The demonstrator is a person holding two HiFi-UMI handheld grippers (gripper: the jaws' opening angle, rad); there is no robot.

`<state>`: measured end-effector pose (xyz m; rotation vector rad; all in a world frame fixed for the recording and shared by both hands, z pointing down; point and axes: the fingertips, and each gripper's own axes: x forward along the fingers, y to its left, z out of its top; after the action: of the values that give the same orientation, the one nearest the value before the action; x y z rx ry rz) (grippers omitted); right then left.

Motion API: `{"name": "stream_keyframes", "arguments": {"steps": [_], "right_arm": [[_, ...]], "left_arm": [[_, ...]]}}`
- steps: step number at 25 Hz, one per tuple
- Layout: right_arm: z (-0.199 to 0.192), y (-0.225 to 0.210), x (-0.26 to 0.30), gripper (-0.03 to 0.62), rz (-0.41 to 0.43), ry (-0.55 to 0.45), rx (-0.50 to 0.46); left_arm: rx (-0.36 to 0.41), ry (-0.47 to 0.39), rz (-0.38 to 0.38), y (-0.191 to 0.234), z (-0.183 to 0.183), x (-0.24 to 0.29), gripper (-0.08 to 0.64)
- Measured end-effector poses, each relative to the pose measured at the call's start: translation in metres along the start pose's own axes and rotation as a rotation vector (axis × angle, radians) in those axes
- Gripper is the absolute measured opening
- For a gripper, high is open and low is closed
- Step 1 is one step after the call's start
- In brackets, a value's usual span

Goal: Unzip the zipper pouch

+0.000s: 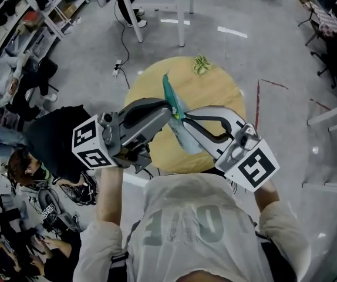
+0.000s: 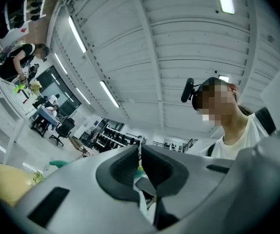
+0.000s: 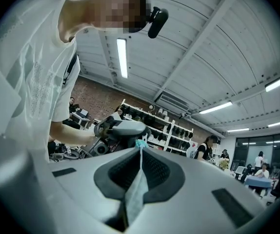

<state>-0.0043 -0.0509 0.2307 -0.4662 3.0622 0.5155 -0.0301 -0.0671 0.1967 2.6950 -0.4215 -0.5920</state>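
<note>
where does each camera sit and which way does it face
Head view: on the head, looking down at the table; shirt, forearms, left gripper and right gripper show, both shut on the pouch.
Left gripper view: on the left gripper, facing up past its jaws; shirt shows.
Right gripper view: on the right gripper, facing the left gripper; shirt shows.
All share the pouch.

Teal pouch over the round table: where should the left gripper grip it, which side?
Edge of the teal fabric zipper pouch beside the pinch of the right gripper, from the left, where the left gripper is shut on it. Thin and limp, so close opposing grips likely keep it taut.
</note>
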Motion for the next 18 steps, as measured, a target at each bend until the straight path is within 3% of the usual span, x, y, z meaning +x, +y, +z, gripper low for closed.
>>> {"name": "stream_keyframes", "arguments": {"steps": [13, 18], "right_arm": [[-0.007, 0.009, -0.005, 0.037, 0.008, 0.025, 0.015], [-0.001, 0.012, -0.009, 0.035, 0.032, -0.007, 0.048]], "left_arm": [[0.037, 0.001, 0.146, 0.016, -0.007, -0.008, 0.026], [0.04, -0.014, 0.261, 0.046, -0.008, -0.023, 0.025]]}}
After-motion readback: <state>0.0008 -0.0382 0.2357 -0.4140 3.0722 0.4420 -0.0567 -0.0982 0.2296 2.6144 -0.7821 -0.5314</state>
